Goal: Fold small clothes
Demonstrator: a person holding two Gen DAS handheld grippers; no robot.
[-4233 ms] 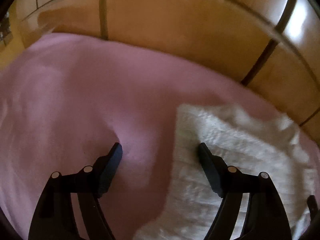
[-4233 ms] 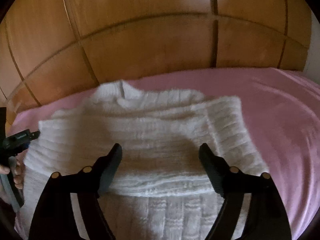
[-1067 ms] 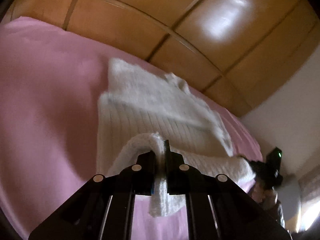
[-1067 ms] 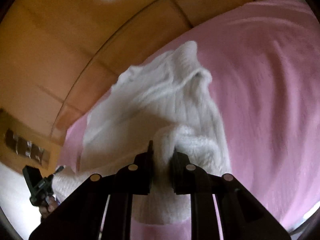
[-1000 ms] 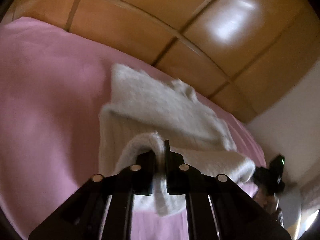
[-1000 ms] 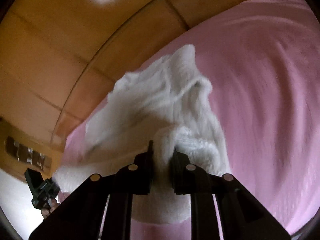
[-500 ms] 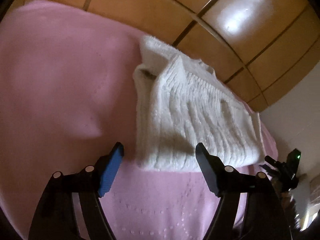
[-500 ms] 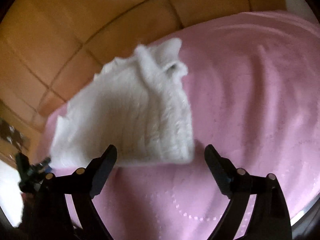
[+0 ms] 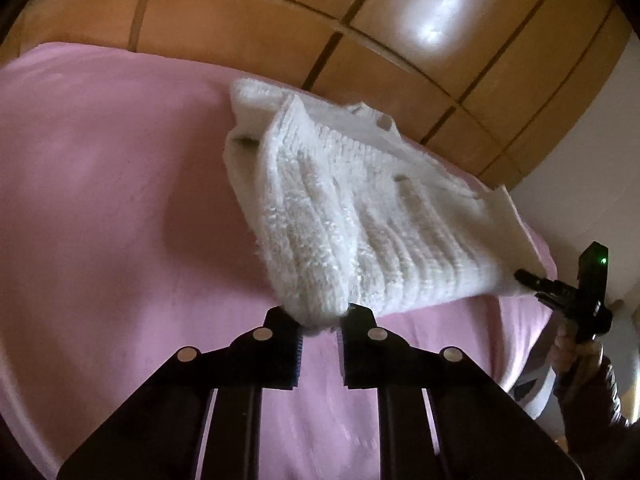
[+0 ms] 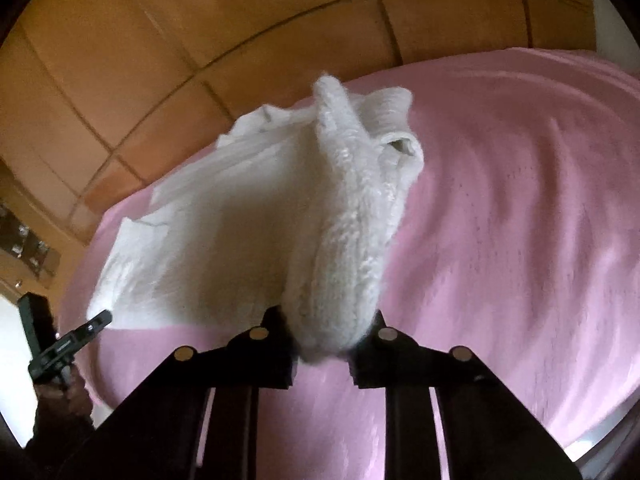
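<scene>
Garment: white knitted sweater (image 9: 360,216), already doubled over on itself; it lies on the pink bedspread (image 9: 100,200), its far edge near the wooden headboard (image 9: 240,24); the near folded edge faces the person.
Left gripper (image 9: 320,320): jaws have just been closing, and now pinch the near left corner of the sweater; the knit bunches up between the pads, so the hold looks firm; a corner grip lets that edge be carried without the layers sliding apart.
Right gripper (image 10: 332,340): jaws have just been closing too; now clamped narrow on the near right corner, where the thick folded roll swells out above the pads.
Symmetry: each gripper takes one end of the same edge; held so, the edge should stay straight when raised; in the left wrist view the right gripper appears at the far right, just at the sweater's other corner.
Stage: probably the start of a further fold, the near edge to be carried towards the headboard.
Risk: bulky, fluffy knit may slip from a shallow pinch; the loose sleeve (image 10: 400,148) at the far end could drag out.
</scene>
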